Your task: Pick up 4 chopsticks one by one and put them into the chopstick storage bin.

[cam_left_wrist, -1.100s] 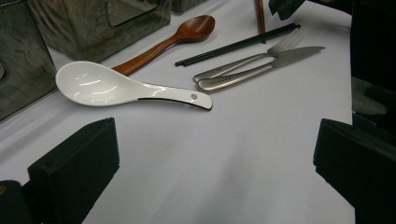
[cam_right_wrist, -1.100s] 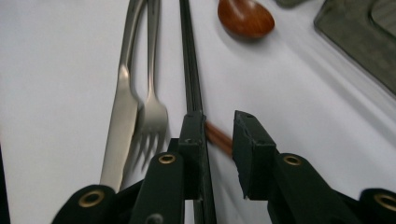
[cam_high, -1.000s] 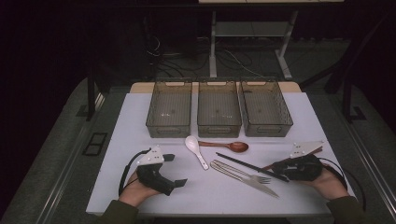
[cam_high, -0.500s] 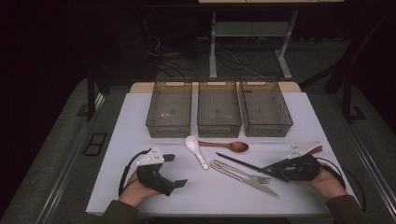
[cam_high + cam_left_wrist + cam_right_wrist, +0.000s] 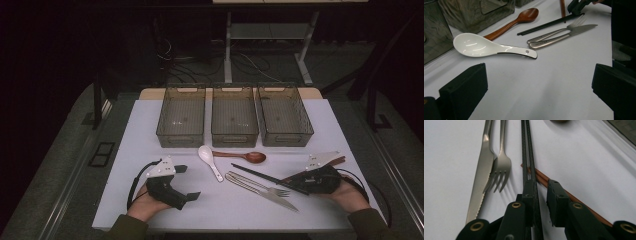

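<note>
My right gripper (image 5: 542, 192) lies low on the white table (image 5: 320, 130) at the right, with its jaws around the near end of a pair of black chopsticks (image 5: 527, 150). The chopsticks lie against the left pad (image 5: 529, 192). A gap shows before the other pad, so the gripper is open. Brown chopsticks (image 5: 541, 176) run under the jaws. A knife (image 5: 482, 170) and fork (image 5: 501, 165) lie beside them. My left gripper (image 5: 187, 182) rests at the front left, open wide with nothing in it. Ahead of it lie a white spoon (image 5: 481, 46) and a wooden spoon (image 5: 521, 17).
Three clear plastic bins (image 5: 181, 117) (image 5: 234, 116) (image 5: 284, 115) stand side by side at the back of the table. The white spoon (image 5: 209, 159), wooden spoon (image 5: 245, 156), fork (image 5: 260, 186) and knife (image 5: 270, 196) lie between the two hands. A cable trails from each gripper.
</note>
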